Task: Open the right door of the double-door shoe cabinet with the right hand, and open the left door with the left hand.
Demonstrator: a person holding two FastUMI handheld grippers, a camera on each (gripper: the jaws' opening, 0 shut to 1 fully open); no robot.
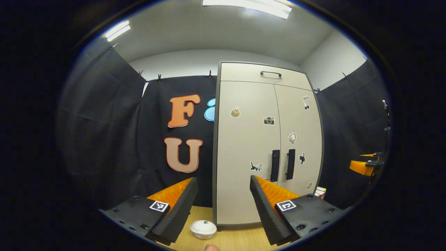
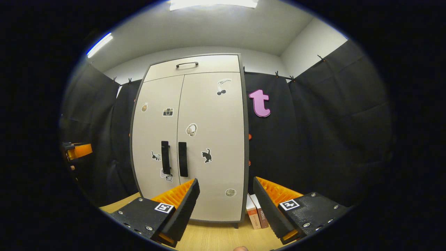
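Observation:
A pale shoe cabinet [image 1: 244, 146] [image 2: 209, 139] with sticker-covered double doors stands shut on the wooden floor. Two vertical dark handles meet at the middle: the left door handle [image 1: 275, 165] [image 2: 165, 157] and the right door handle [image 1: 290, 164] [image 2: 183, 159]. A drawer with a handle [image 1: 270, 73] [image 2: 187, 64] tops it. My left gripper [image 1: 223, 198] is open, well short of the cabinet, aimed at its left door. My right gripper [image 2: 225, 200] is open too, held back from the right door. The other gripper appears far off at the edge [image 1: 367, 164] [image 2: 77, 150].
A small white bowl [image 1: 203, 228] sits on the wooden floor [image 1: 230, 240] by the cabinet's left foot. Two or three books [image 2: 256, 212] [image 1: 320, 192] lean against the cabinet's right side. Black cloth walls close in the booth.

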